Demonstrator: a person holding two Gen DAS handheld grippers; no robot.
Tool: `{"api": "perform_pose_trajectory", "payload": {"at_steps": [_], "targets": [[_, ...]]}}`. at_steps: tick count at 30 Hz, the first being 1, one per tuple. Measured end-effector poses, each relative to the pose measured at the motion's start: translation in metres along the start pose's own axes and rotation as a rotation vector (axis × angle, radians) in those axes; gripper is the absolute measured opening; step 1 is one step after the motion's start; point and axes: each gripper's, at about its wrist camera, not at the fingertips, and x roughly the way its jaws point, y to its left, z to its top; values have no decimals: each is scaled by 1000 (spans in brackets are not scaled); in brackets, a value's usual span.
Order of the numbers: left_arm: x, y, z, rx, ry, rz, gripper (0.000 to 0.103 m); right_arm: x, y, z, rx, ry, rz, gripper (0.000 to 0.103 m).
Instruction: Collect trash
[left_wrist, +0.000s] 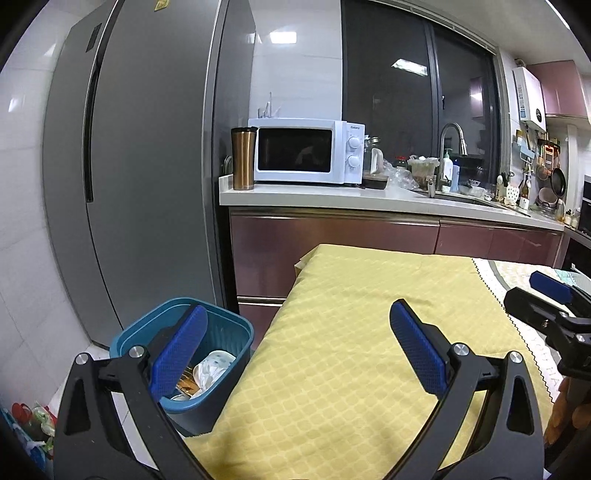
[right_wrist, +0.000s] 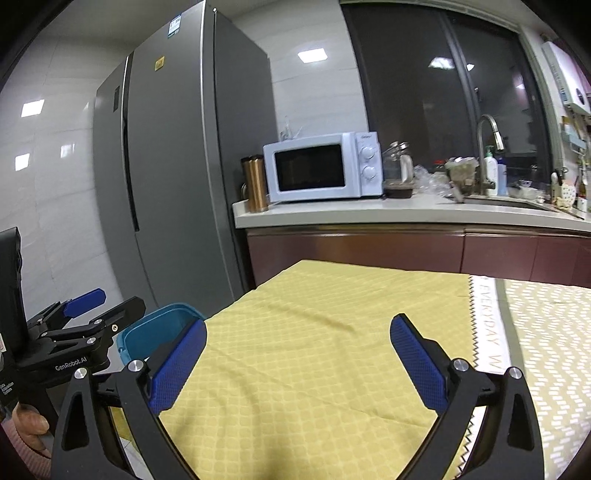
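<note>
A blue trash bin (left_wrist: 225, 332) stands on the floor at the left end of the table, with white wrappers and brown scraps (left_wrist: 210, 371) inside. Its rim also shows in the right wrist view as the blue bin (right_wrist: 166, 325). My left gripper (left_wrist: 295, 347) hangs open over the table's left edge, nothing between its blue pads. My right gripper (right_wrist: 297, 360) is open and empty above the yellow tablecloth (right_wrist: 314, 332). Each gripper shows in the other's view: the right one (left_wrist: 554, 295) at the right edge, the left one (right_wrist: 88, 306) at the left.
A grey fridge (left_wrist: 140, 166) rises behind the bin. The counter (left_wrist: 332, 195) carries a white microwave (left_wrist: 306, 149), a copper tumbler (left_wrist: 243, 158), clutter and a sink tap (left_wrist: 452, 147). A patterned mat (right_wrist: 546, 350) covers the table's right part. Bags (left_wrist: 33, 424) lie on the floor.
</note>
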Motion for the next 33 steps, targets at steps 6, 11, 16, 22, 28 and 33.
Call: {"api": "perform_pose_trajectory", "payload": {"at_steps": [6,11,16,22,28,33], "targets": [[-6,-10,-1,29,-28,11,97,-12,-6,-2,0,-31,-31,96],[-10,-14,0,34,-37,10,97,-20,-8,-5,-19,-47,-43,96],[-11,-17,0,41,-43,8,97,-27,-8,-6,-25,-62,-56,96],[-11,-20,1,44,-57,10,97,-31,-10,-6,-27,-71,-63,96],[-8,-20,1,46,-64,11,97,-35,-13,-6,-24,-76,-72,96],[-12,-21,0,50,-81,20,97,-38,-13,-8,-22,-79,-77,96]]}}
